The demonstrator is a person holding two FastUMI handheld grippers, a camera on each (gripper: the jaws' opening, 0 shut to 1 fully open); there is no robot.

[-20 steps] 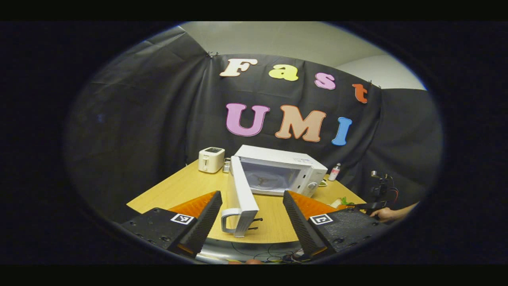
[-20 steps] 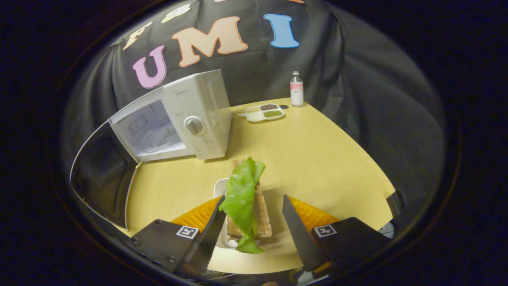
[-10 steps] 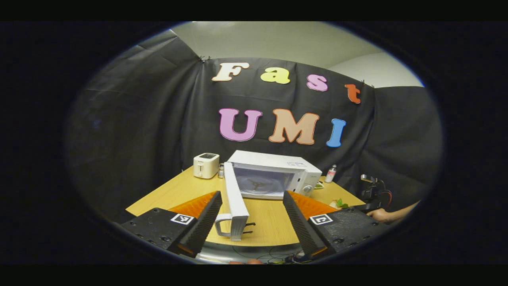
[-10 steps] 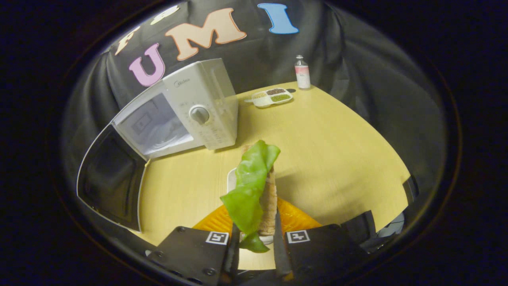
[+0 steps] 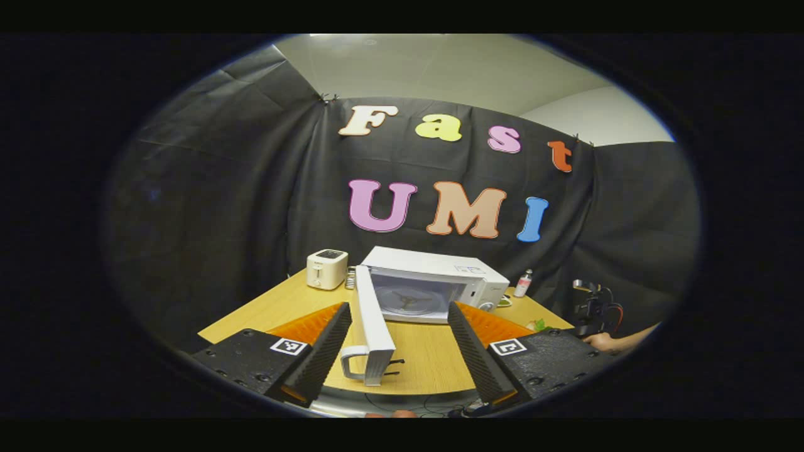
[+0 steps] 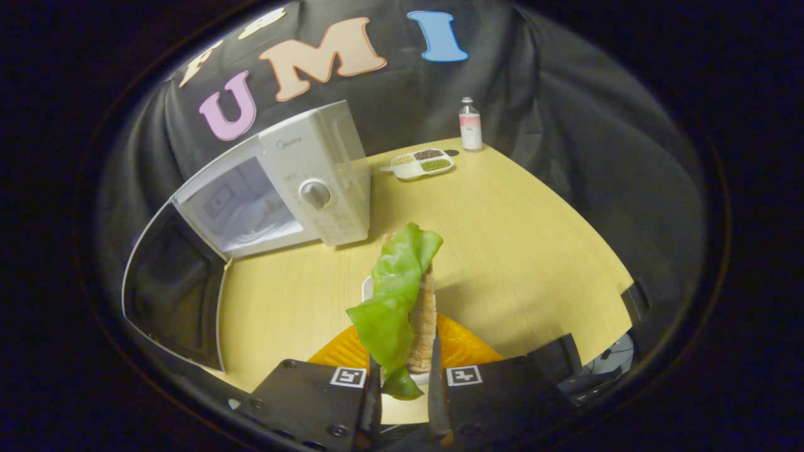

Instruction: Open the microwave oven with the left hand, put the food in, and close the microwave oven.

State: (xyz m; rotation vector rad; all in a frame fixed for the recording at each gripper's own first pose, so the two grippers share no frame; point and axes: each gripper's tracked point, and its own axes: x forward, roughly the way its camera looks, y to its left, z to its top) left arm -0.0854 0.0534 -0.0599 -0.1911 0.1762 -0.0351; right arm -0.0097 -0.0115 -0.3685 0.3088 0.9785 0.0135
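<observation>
Left gripper view first: the left claw (image 5: 397, 351) is sitting wide open with nothing between its fingers, hanging back off the near edge of the wooden surface (image 5: 282, 304) and pointing level at the microwave (image 5: 436, 284). The microwave door (image 5: 370, 320) is swinging out toward the camera, edge-on, handle (image 5: 352, 364) at the near end, so you're looking straight into the cavity with the turntable hub showing. A white toaster (image 5: 326, 269) is sitting to the left of the microwave, and a small bottle (image 5: 522, 284) is standing off to its right. Far right, a hand (image 5: 606, 341) is holding the other rig low by the surface's edge.

Right gripper view: this one's giving you the food, which is barely a green speck from the other side. The right claw (image 6: 401, 395) is pinched shut on the sandwich (image 6: 422, 320), bread standing on edge with a big lettuce leaf (image 6: 392, 301) flopping over the left side. It's looking tilted down at the surface, and a white dish (image 6: 368, 289) is peeking out just behind the sandwich. The sandwich is sitting in front of the microwave's dial (image 6: 315, 193) panel, well apart from it, with the open door off to the left. A divided tray (image 6: 419, 164) of grains is sitting near the bottle at the back.
</observation>
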